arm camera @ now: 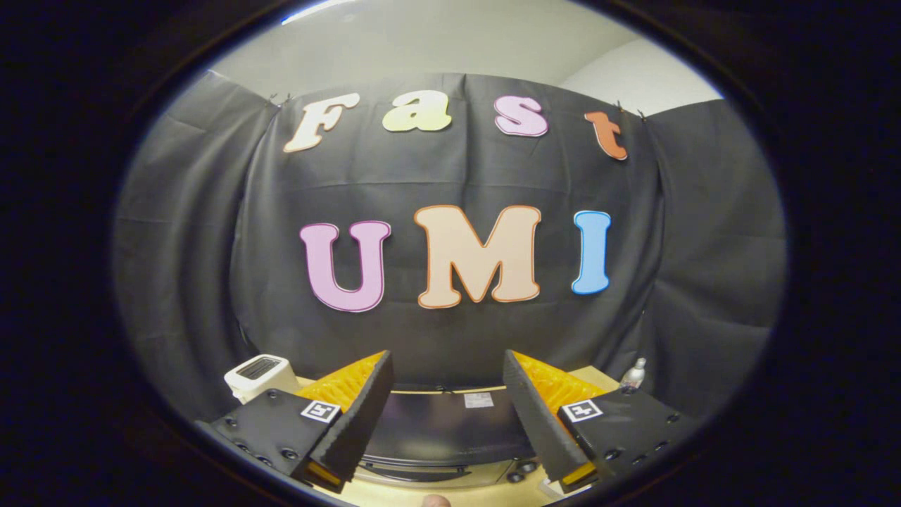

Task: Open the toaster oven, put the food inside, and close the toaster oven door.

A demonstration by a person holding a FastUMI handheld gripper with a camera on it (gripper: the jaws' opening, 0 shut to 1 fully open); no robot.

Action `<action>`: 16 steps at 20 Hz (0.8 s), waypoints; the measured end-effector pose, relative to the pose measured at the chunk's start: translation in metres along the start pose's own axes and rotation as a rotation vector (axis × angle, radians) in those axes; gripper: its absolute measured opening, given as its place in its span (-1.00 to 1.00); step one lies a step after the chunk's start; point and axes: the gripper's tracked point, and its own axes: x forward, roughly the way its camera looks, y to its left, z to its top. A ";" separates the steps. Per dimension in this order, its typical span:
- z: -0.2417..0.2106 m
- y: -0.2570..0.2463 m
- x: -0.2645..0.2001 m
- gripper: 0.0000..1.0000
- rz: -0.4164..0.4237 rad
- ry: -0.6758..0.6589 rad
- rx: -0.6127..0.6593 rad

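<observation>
The black cloth wall of the booth hangs across the whole back, above everything else. Below it runs a pale wooden bench, and on that sits the toaster oven, dark-topped, lying between and just beyond the fingers, seen from above. The hand-held gripper hovers over it with its fingers spread wide apart, nothing caught between them. Off beyond the left finger stands a small white appliance with a dark vent on top. Beyond the right finger, near the cloth, is a small clear bottle. A fingertip pokes in nearest the camera.
</observation>
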 end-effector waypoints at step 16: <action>-0.154 0.031 0.045 0.98 0.007 0.160 0.039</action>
